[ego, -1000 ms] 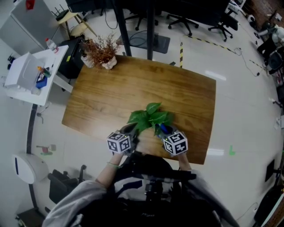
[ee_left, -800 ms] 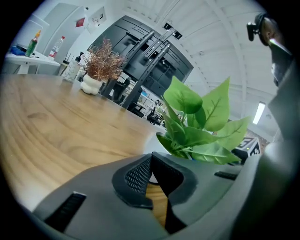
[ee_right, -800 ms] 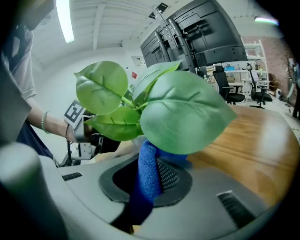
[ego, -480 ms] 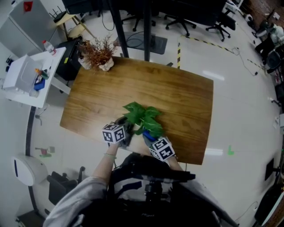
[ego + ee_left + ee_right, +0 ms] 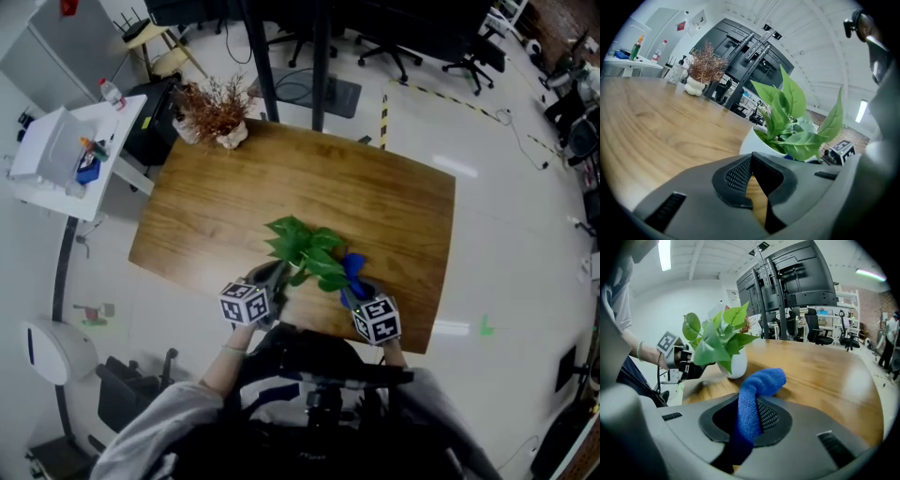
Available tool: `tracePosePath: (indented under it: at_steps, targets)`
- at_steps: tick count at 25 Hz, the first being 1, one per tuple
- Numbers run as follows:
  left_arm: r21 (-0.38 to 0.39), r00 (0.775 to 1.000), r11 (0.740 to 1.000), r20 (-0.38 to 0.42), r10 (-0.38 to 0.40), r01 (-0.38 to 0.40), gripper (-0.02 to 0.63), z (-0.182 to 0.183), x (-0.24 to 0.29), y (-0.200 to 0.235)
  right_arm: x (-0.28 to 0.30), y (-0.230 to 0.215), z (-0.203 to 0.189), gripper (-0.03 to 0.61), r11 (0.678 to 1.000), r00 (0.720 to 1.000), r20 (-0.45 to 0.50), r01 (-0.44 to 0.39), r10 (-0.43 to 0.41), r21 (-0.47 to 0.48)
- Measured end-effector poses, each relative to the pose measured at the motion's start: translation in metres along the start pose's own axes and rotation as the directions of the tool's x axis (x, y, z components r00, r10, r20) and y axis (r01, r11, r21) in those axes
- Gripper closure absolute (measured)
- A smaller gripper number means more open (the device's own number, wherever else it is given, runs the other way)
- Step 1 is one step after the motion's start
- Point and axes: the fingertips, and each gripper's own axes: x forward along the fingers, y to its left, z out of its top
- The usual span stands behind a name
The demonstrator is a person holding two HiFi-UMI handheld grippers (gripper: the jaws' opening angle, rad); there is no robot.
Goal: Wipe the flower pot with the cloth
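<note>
A leafy green plant (image 5: pixel 305 248) stands near the front edge of the wooden table (image 5: pixel 375 206); its leaves hide the pot from above. The white flower pot (image 5: pixel 735 365) shows in the right gripper view, and in the left gripper view the flower pot (image 5: pixel 752 143) sits just beyond the jaws. My left gripper (image 5: pixel 278 275) is at the pot's left side, shut with nothing in it. My right gripper (image 5: pixel 356 289) is to the right of the pot, apart from it, shut on a blue cloth (image 5: pixel 757 397). The cloth (image 5: pixel 353 268) curls up out of the jaws.
A dried reddish plant in a white vase (image 5: pixel 216 112) stands at the table's far left corner. A white side table with bottles (image 5: pixel 66 150) is off to the left. Office chairs (image 5: pixel 469 52) and desk legs stand beyond the far edge.
My right gripper has swung with the cloth from in front of the pot out to its right side. The left gripper has stayed at the pot's left.
</note>
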Motion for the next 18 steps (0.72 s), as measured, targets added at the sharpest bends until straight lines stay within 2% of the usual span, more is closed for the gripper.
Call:
tracePosePath:
  at_steps: [4,9,15,18]
  targets:
    - [0.013,1.0,1.0,-0.019,-0.011,0.012,0.606,-0.007,0.001,-0.01,0.008,-0.012,0.027,0.52,0.994,1.0,0.017,-0.019,0.021,-0.104]
    - [0.007,1.0,1.0,-0.002,-0.014,0.014,0.606,-0.002,0.0,-0.011,0.019,0.015,0.062,0.52,0.98,0.99,0.081,-0.099,0.114,-0.171]
    - [0.002,1.0,1.0,0.007,0.004,-0.004,0.606,0.006,0.002,0.0,0.032,0.054,0.049,0.52,0.969,0.988,0.004,-0.151,0.154,-0.195]
    - [0.003,1.0,1.0,0.011,0.021,-0.021,0.606,0.012,0.005,0.012,0.039,0.068,0.037,0.52,0.972,0.986,-0.022,-0.165,0.164,-0.169]
